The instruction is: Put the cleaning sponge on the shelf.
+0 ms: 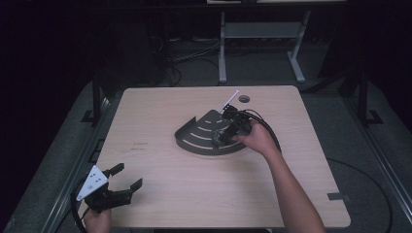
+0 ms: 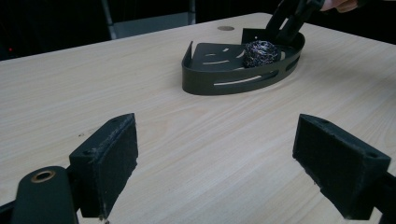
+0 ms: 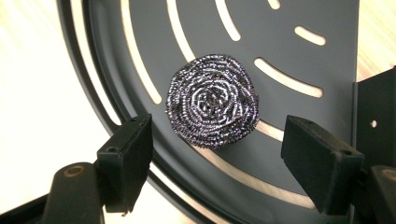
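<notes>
Light falls from overhead onto the bench [image 1: 194, 184], whose pale wood reads evenly lit, while the room around the bench sinks into near black. The high view is soft and grainy. Beside the bench's corner shelf [image 3: 299, 60], the steel scourer [image 3: 212, 106] glints sharply; the wood left of it is washed out. Near jaws look slightly blurred.

No readable text, label or number anywhere.
</notes>
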The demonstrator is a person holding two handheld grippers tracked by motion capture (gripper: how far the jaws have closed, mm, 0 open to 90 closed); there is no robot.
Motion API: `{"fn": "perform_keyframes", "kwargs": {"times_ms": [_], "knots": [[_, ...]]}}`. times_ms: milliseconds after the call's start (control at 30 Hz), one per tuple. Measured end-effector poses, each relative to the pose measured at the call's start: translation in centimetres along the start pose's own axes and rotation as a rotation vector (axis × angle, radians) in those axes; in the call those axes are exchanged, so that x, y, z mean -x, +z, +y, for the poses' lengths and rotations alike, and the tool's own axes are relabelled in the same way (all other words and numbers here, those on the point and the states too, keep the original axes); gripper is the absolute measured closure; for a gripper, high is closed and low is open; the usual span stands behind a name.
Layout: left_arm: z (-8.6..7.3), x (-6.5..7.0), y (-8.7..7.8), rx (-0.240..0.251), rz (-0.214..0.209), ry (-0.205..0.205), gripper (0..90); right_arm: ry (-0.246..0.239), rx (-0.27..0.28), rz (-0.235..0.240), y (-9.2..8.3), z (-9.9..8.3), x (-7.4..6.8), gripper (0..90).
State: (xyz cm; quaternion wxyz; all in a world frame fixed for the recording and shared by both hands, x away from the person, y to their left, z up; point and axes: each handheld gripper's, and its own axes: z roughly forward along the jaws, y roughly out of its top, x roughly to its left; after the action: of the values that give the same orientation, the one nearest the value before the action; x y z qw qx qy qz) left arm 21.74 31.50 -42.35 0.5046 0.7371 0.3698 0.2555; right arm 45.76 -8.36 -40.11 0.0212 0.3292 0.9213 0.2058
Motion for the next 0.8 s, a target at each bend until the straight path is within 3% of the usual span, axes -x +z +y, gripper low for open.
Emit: {"fn": "perform_keyframes", "kwargs": {"times_ms": [800], "knots": [[0.0, 0.1, 0.1, -0.001, 0.001, 0.003, 13.5, -0.047, 0.025, -0.009, -2.4, -1.9, -1.7, 24.5]]}}
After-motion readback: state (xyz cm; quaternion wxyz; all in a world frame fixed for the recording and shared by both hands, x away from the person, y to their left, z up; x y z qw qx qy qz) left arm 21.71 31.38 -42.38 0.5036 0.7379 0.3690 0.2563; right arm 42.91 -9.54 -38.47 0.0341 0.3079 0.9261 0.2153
